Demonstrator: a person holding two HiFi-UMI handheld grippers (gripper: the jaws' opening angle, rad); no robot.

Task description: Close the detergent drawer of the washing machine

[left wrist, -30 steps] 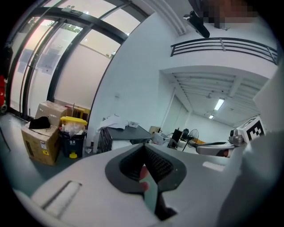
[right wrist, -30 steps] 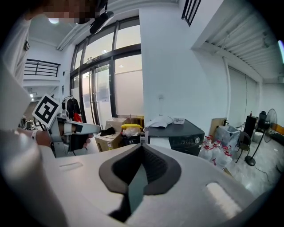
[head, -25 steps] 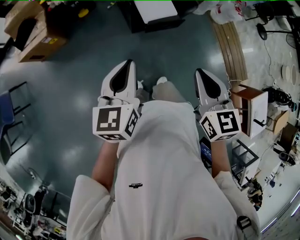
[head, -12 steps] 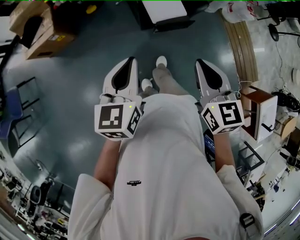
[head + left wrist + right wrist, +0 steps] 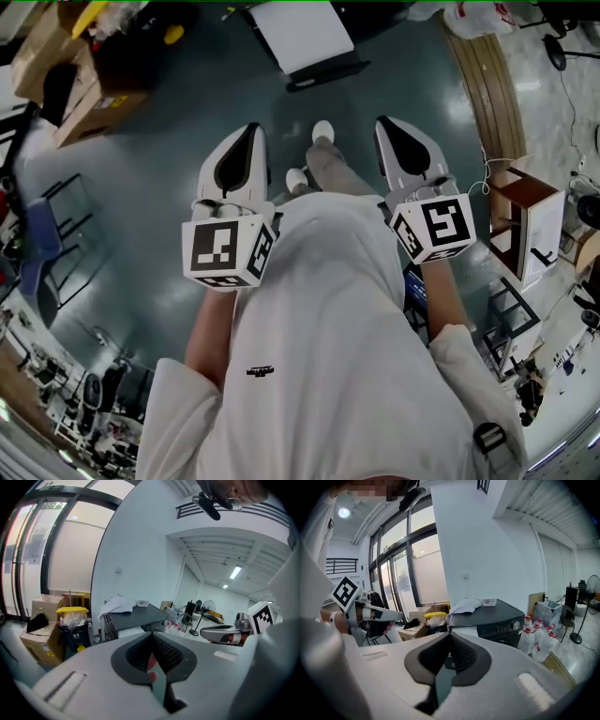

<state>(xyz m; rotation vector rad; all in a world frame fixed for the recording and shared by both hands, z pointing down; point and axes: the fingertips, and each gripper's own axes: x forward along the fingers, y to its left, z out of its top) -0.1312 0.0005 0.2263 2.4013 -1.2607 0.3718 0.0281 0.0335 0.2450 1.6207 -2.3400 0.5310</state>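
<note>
A dark washing machine point(image 5: 497, 616) stands a few steps ahead, with a white cloth point(image 5: 466, 605) and a small box on its top. It also shows in the left gripper view point(image 5: 136, 616) and at the head view's top edge point(image 5: 305, 37). A pale piece point(image 5: 463, 631) sits at the left of its front panel; I cannot tell whether it is the drawer. My left gripper point(image 5: 253, 131) and right gripper point(image 5: 384, 124) are held at waist height, far from the machine. The left gripper's point(image 5: 152, 635) jaws meet at their tips with nothing between them, as do the right gripper's point(image 5: 450, 635).
Cardboard boxes point(image 5: 84, 94) and a yellow-lidded bin point(image 5: 436, 618) stand left of the machine. Water bottles point(image 5: 539, 639) and wooden planks point(image 5: 483, 84) lie to its right. A small brown and white cabinet point(image 5: 525, 220) is at my right. My shoes point(image 5: 323, 131) are on the grey floor.
The view has shifted forward: the washing machine and boxes have slid lower into the head view as I step toward them. Both grippers stay shut and side by side.
</note>
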